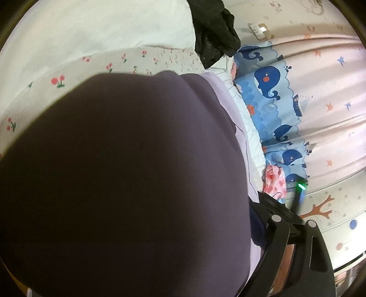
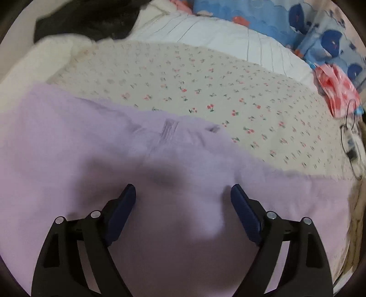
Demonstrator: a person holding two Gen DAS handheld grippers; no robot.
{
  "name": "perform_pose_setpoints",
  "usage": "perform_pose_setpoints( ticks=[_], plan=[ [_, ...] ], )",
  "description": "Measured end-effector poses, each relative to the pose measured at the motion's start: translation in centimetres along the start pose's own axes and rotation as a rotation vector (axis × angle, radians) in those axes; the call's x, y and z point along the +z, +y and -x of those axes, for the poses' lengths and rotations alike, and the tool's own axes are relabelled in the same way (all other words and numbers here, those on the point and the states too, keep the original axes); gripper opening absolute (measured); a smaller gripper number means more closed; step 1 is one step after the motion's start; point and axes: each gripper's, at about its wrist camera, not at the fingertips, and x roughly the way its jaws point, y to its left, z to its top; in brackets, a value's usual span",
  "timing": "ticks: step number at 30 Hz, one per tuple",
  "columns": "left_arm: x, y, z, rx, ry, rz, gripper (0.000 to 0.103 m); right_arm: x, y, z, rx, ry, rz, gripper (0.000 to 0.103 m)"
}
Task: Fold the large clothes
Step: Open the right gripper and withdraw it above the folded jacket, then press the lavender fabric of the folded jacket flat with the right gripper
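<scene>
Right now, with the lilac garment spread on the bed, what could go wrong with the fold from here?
1. The lilac garment fills most of the left wrist view, hiding much of the left gripper, so its next grab may be blind.
2. The right gripper stands open over smooth cloth, with no edge between its fingers; closing here might pinch a bunch.
3. The black garment and pink bag crowd the cherry-print sheet.

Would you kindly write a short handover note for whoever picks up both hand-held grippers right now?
Right hand-held gripper: open, hovering over the lilac garment, holding nothing.
Left hand-held gripper: one finger visible; lilac cloth covers most of its view, so its state is unclear.
The garment lies spread on the cherry-print sheet; a black garment sits at the far edge.
Done: garment laid out. Left: the folds.
</scene>
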Motion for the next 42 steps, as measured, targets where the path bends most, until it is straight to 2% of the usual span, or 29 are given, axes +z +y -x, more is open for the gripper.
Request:
perform_pose_setpoints(
  ticks=[2, 4, 5, 6, 8, 10, 11, 14, 16, 17, 21, 25, 27, 29, 31, 34, 35, 38, 42],
  plan=[
    [0.1, -0.2, -0.2, -0.003, -0.007, -0.002, 0.086, -2.7, 1.3, 2.1, -0.006, -0.023, 0.049, 0.085],
    [0.0, -0.4, -0.3, 0.004, -0.019, -0.010, 0.086, -5.6, 3.1, -0.2, -0.015, 0.044, 0.110, 0.086],
    [-0.1, -0.7, -0.4, 0.004, -0.021, -0.020, 0.086, -6.4, 3.4, -0.9, -0.030, 0.018, 0.125, 0.091],
    [-1.1, -0.4, 0.4, 0.008, -0.023, -0.038, 0.086, -6.8, 3.4, -1.5, -0.034, -0.003, 0.124, 0.092],
    [-1.4, -0.9, 0.5, 0.027, -0.029, -0.069, 0.086, -6.1, 2.6, -1.5, -0.001, 0.028, 0.081, 0.093],
    [-1.3, -0.3, 0.4, 0.025, -0.018, -0.042, 0.086, -5.8, 2.3, 0.0, 0.004, 0.040, 0.064, 0.093],
    [-1.2, 0.0, 0.4, 0.019, -0.014, -0.027, 0.086, -6.2, 2.3, 1.8, 0.025, 0.019, 0.060, 0.093],
    [-1.2, 0.4, 0.4, 0.003, -0.015, -0.011, 0.086, -8.7, 3.6, 5.2, 0.017, -0.034, 0.111, 0.093],
    [-1.5, 0.0, 0.4, 0.014, -0.027, -0.028, 0.086, -10.6, 4.7, 4.4, -0.011, 0.001, 0.151, 0.093],
    [-1.6, -0.2, 0.3, 0.021, -0.031, -0.042, 0.086, -11.5, 5.1, 3.6, -0.029, -0.025, 0.166, 0.095],
    [-1.8, -0.9, 0.4, 0.028, -0.039, -0.075, 0.086, -10.7, 4.4, 3.5, -0.009, 0.012, 0.122, 0.095],
    [-1.5, -0.7, 0.2, 0.019, -0.041, -0.058, 0.086, -12.0, 5.2, 6.7, -0.023, -0.041, 0.157, 0.095],
    [-1.4, -1.0, -0.1, 0.029, -0.051, -0.068, 0.086, -13.5, 5.7, 5.1, -0.023, 0.012, 0.174, 0.096],
    [-1.4, -1.6, -0.3, 0.045, -0.060, -0.094, 0.086, -14.2, 5.4, 3.1, -0.024, 0.009, 0.174, 0.097],
    [-1.7, -2.3, -0.1, 0.060, -0.071, -0.135, 0.086, -14.1, 5.3, 2.9, -0.020, 0.027, 0.166, 0.097],
    [-2.1, -2.6, 0.2, 0.072, -0.089, -0.159, 0.086, -13.5, 5.2, 4.1, -0.011, 0.065, 0.176, 0.097],
    [-2.1, -2.6, 0.3, 0.073, -0.093, -0.160, 0.086, -14.2, 6.1, 5.5, -0.003, 0.069, 0.163, 0.097],
    [-2.2, -2.7, 0.3, 0.074, -0.103, -0.171, 0.086, -15.3, 5.9, 7.6, 0.026, 0.044, 0.141, 0.097],
    [-2.9, -3.0, 0.5, 0.085, -0.112, -0.196, 0.086, -16.5, 7.3, 5.2, -0.010, 0.072, 0.188, 0.097]
  ],
)
